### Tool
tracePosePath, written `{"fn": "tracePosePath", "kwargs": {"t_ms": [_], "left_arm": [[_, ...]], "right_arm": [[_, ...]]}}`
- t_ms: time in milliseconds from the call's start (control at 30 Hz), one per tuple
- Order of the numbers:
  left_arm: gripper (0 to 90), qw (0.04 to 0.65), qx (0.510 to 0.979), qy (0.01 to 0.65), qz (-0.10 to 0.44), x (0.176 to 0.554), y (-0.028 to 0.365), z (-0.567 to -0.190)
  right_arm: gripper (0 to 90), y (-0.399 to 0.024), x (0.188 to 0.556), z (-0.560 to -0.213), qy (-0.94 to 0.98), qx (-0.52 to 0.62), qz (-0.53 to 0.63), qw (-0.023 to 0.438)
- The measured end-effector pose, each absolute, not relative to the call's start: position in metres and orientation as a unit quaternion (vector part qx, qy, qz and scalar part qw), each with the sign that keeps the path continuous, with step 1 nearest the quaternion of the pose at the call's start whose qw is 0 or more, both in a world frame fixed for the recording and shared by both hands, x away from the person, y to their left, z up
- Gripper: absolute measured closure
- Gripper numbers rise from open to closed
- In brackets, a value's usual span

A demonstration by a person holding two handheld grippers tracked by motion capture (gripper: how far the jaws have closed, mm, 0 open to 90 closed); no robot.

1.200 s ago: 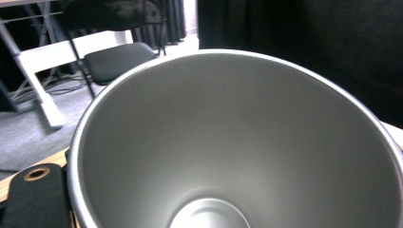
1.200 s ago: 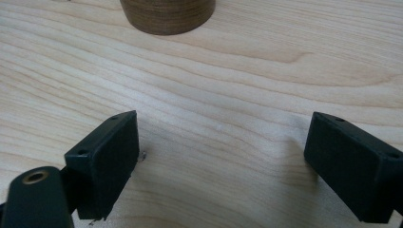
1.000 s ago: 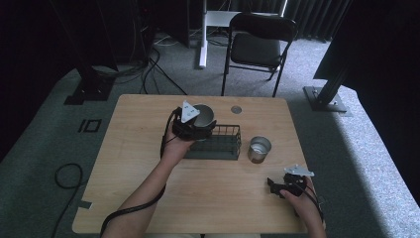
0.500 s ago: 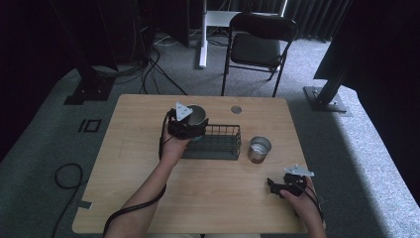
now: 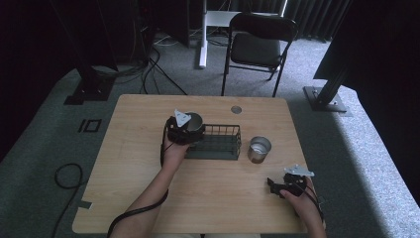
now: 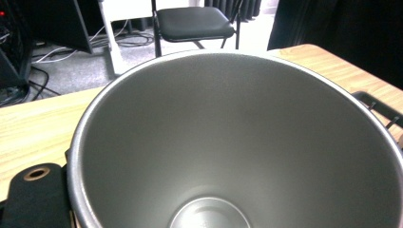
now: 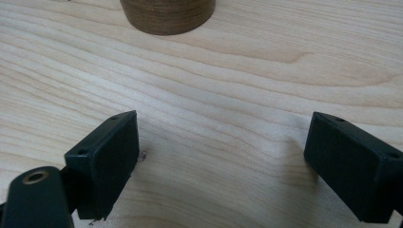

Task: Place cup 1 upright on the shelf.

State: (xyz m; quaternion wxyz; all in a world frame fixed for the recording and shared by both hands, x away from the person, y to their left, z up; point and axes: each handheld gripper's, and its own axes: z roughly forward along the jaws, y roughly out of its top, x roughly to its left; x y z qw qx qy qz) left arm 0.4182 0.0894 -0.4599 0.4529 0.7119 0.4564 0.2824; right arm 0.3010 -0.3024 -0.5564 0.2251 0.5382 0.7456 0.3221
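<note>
Left gripper view looks straight into one metal cup, its grey inside and round bottom taking up nearly the whole frame. The jaws of the left gripper are clamped on the cup's rim, and a black part of that gripper with a brass eyelet sits at the lower left against the cup's outer wall. In the high view this cup is held at the left end of a wire basket, over the middle of the desk; whether the cup touches the basket cannot be told.

There is one basket, dark and rectangular, lying lengthwise across the desk's centre. Just beside its right end stands a second metal cup, upright and on its own, so two cups in all.

Right gripper view shows the two black jaws of the right gripper spread wide apart with bare wood grain between them and nothing held. A round wooden-looking base stands beyond them at the top edge of that frame. In the high view the right gripper sits low near the desk's front right corner, well apart from the basket and both cups.

One small round grommet is set into the desk near its far edge. One black folding chair stands on the carpet beyond the far edge
</note>
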Motion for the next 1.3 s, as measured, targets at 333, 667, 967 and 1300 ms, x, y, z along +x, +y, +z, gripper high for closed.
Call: {"fn": "tracePosePath", "kwargs": {"t_ms": [333,667,967,1300], "left_arm": [[14.0,0.453,0.713,0.449,0.291,0.416,0.086,-0.471],[1.6,0.465,0.721,0.436,0.271,0.415,0.088,-0.469],[0.2,0.468,0.730,0.422,0.264,0.411,0.089,-0.470],[0.2,0.477,0.731,0.411,0.262,0.402,0.097,-0.466]], "right_arm": [[11.0,-0.302,0.301,-0.556,0.746,0.538,0.322,0.225],[11.0,-0.302,0.301,-0.556,0.746,0.538,0.322,0.225],[11.0,-0.302,0.301,-0.556,0.746,0.538,0.322,0.225],[11.0,-0.302,0.301,-0.556,0.746,0.538,0.322,0.225]]}}
